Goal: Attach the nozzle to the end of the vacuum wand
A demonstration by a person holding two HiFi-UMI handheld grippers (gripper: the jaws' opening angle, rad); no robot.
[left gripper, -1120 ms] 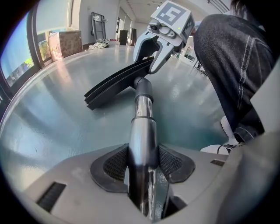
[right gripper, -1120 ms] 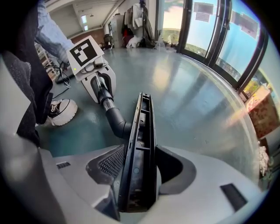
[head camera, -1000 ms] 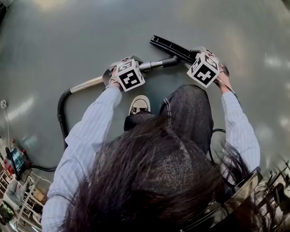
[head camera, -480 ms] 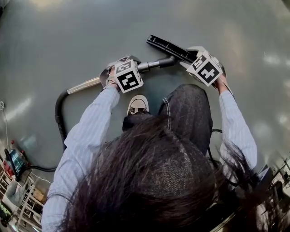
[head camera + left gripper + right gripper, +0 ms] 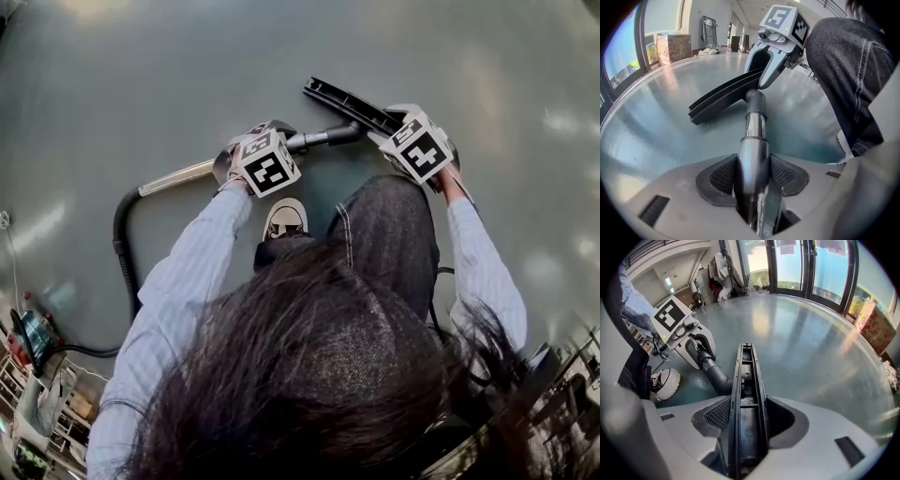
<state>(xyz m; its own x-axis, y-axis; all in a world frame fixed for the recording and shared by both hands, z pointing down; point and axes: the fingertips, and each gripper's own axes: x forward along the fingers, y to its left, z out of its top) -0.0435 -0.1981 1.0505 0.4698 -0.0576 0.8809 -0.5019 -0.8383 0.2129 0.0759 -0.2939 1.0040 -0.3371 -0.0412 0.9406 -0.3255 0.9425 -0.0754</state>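
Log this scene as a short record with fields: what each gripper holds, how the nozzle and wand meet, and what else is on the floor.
left gripper: closed on the metal wand, a little back from its dark end
right gripper: closed on the black nozzle, gripping its long sides
joint: the nozzle's neck meets the wand's end; whether it is fully seated cannot be told
hose: black, curves away from the wand's other end across the grey floor
shoe: white, between the person's arms

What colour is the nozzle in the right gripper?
The nozzle is black all over; the right gripper view shows it best.
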